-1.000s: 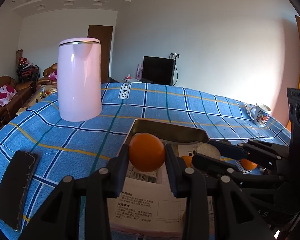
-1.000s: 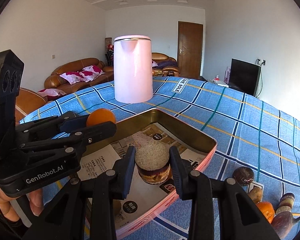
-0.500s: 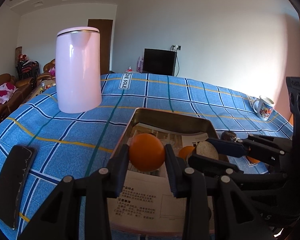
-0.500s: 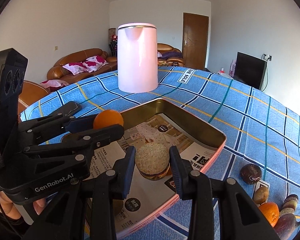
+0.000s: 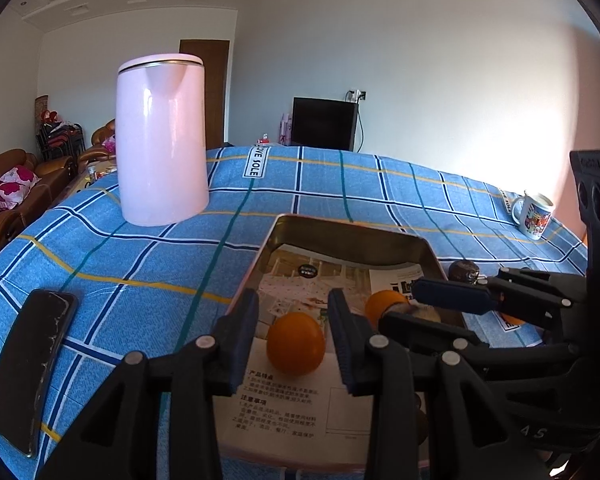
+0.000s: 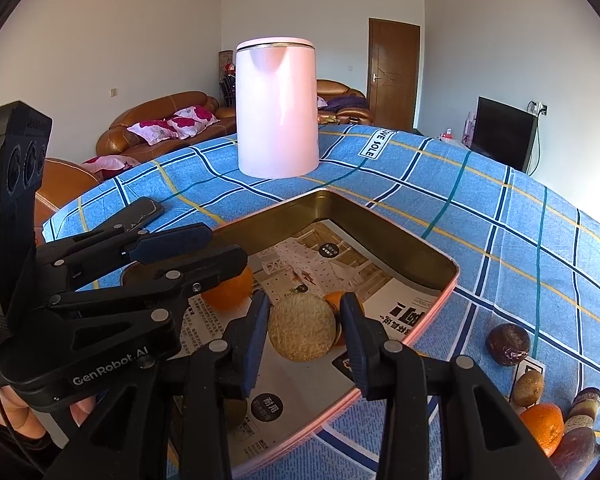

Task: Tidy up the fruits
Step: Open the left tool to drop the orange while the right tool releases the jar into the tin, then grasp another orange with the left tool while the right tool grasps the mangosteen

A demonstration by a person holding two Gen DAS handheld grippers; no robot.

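Note:
A metal tray lined with printed paper lies on the blue checked tablecloth. My left gripper is open, with an orange resting on the paper between its fingers, free of both pads. It also shows in the right wrist view. My right gripper is open around a tan rough-skinned round fruit that sits in the tray. A second orange lies just behind it.
A tall pink kettle stands beyond the tray. A black phone lies at the left table edge. A mug stands far right. Loose fruits lie right of the tray: a dark round one, a kiwi, an orange.
Both grippers came down into the tray and opened. The orange and the tan fruit left their grip and now rest on the paper.

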